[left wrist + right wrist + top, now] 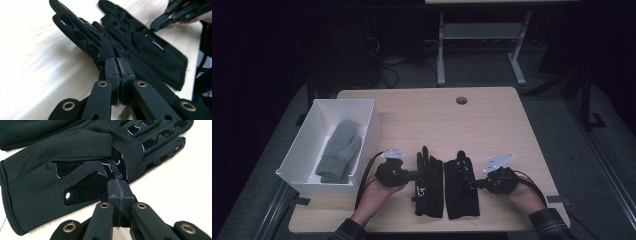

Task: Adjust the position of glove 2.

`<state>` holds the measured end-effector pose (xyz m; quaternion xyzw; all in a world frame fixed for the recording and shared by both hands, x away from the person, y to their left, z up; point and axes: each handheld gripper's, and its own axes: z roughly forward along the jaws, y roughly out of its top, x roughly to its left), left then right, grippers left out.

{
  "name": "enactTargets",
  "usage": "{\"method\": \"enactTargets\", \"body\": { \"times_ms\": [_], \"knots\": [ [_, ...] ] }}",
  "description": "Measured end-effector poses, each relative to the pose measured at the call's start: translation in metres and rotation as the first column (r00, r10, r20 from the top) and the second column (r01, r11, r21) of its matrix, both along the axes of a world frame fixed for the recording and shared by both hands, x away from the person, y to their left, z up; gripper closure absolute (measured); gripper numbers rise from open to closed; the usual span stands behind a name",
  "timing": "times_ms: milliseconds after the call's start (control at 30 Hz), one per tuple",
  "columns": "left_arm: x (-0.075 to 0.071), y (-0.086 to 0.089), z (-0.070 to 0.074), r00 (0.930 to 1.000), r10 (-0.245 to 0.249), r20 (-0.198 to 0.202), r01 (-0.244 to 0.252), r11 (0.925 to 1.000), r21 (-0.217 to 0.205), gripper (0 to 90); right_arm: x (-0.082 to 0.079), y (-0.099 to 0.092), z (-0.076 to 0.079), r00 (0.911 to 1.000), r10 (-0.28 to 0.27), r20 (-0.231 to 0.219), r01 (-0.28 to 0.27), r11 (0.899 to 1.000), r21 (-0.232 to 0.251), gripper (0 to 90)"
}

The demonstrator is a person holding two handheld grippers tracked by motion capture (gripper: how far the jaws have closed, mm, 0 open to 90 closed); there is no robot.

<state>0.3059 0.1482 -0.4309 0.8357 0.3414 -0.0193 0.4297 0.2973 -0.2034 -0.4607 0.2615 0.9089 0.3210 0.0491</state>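
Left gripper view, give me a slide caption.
Left hand-held gripper shut on a black glove's edge over the wooden table.

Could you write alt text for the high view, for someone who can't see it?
A person's two hand-held grippers pinch the outer edges of two black gloves lying side by side on a wooden table. At the left, a white box holds a grey mitten.

Left black glove (430, 186) edge lifted, right black glove (461, 185) flat beside it, near table edge.
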Motion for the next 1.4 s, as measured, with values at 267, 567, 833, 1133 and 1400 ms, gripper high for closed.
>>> {"method": "enactTargets", "body": {
  "times_ms": [267, 567, 833, 1133, 1400],
  "knots": [
    [0.0, -0.002, 0.009, 0.9992, -0.038, -0.014, 0.037, 0.9967, -0.073, 88.2, -0.002, 0.006, 0.0, 0.9998, 0.018, 0.0, -0.018, 1.0, 0.005, 90.0],
    [0.004, -0.01, 0.016, 0.9982, -0.06, -0.003, 0.059, 0.9943, -0.088, 88.2, -0.003, 0.014, 0.0, 0.9992, 0.04, -0.007, -0.04, 0.999, 0.022, 90.0],
    [0.01, -0.018, 0.018, 0.9973, -0.073, 0.005, 0.074, 0.9943, -0.077, 88.2, -0.002, 0.028, 0.0, 0.997, 0.077, -0.006, -0.077, 0.996, 0.041, 90.0],
    [0.009, -0.022, 0.016, 0.9957, -0.092, 0.003, 0.092, 0.9943, -0.053, 88.2, -0.001, 0.05, -0.002, 0.9943, 0.106, -0.008, -0.106, 0.993, 0.045, 90.0],
    [0.009, -0.022, 0.014, 0.9941, -0.108, -0.008, 0.107, 0.9937, -0.032, 88.2, -0.003, 0.067, 0.0, 0.991, 0.134, 0.002, -0.134, 0.989, 0.062, 90.0]
  ]
}}
